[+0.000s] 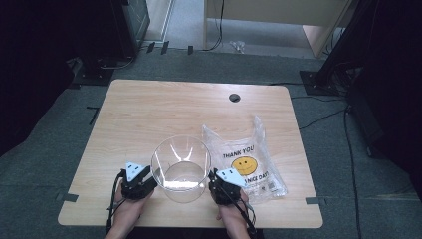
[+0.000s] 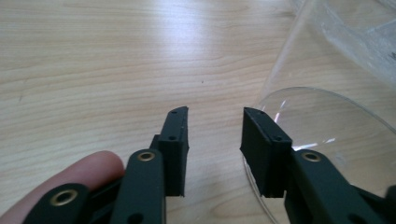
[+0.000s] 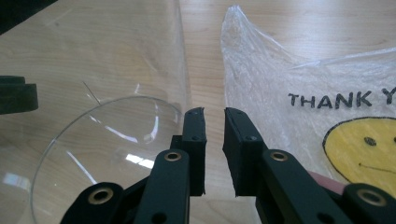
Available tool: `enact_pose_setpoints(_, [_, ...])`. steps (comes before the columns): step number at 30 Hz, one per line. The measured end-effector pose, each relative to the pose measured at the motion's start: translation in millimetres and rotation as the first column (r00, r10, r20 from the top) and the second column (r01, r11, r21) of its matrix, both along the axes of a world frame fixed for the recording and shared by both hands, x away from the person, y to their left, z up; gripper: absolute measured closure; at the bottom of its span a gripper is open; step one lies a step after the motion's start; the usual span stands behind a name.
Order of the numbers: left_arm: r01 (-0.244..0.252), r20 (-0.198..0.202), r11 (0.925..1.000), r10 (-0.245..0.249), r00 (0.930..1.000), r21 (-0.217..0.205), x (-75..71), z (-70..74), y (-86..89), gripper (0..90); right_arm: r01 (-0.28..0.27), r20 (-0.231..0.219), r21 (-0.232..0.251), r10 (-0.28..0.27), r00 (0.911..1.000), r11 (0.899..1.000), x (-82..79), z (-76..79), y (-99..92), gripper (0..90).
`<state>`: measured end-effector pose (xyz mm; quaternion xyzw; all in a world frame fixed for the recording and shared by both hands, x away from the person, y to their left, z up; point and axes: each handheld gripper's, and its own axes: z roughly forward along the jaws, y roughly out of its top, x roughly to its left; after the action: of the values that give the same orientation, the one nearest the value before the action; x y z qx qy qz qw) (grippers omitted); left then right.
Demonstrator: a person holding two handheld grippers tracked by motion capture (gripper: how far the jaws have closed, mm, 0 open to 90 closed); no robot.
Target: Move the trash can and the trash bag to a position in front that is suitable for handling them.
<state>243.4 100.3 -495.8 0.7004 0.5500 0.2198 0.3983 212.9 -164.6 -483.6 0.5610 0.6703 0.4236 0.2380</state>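
- A wooden counter [image 1: 164, 107] stands on grey carpet.
- A clear bowl [image 1: 181, 168] sits near its front edge, between both claws.
- Left claw [image 2: 215, 123]: jaws apart, nothing between them, beside the bowl.
- Right claw [image 3: 214, 122]: narrow empty gap, between the bowl and a plastic bag [image 1: 259, 164].

A pale wooden counter [image 1: 149, 109] with rounded corners stands on grey carpet. Near its far edge, a little right of the middle, there is a small dark round hole [image 1: 234, 97] through the top.

Two things lie on it, both toward the near side. A clear glass bowl [image 1: 180, 169] stands upright close to the near edge, about midway along. Just to the bowl's right a thin see-through plastic bag [image 1: 249, 162] lies flat and crinkled, printed with "THANK YOU" and a yellow smiley face [image 1: 244, 166]. Its left edge reaches right up beside the bowl; whether the two touch I cannot tell.

The rest of the wood, the far half and the left side, shows bare grain.
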Motion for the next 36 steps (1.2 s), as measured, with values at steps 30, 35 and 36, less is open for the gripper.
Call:
enact_pose_setpoints(30, [-0.024, -0.032, 0.9962, 0.027, 0.9991, 0.084, 14.7, -15.2, 79.1, 29.0, 0.207, -0.003, -0.165, -0.211, 0.9776, 0.964, 29.2, -14.1, -181.2, 46.1])
enact_pose_setpoints(35, [-0.055, -0.028, 0.9928, 0.058, 0.9979, 0.106, 15.4, -16.8, 92.0, 27.7, 0.241, -0.036, -0.193, -0.252, 0.9670, 0.951, 26.6, -28.7, -196.6, 43.4])
enact_pose_setpoints(36, [-0.057, -0.033, 0.9931, 0.060, 0.9976, 0.102, 15.4, -17.4, 93.1, 27.7, 0.241, -0.047, -0.179, -0.253, 0.9663, 0.954, 25.8, -30.7, -198.8, 43.3])
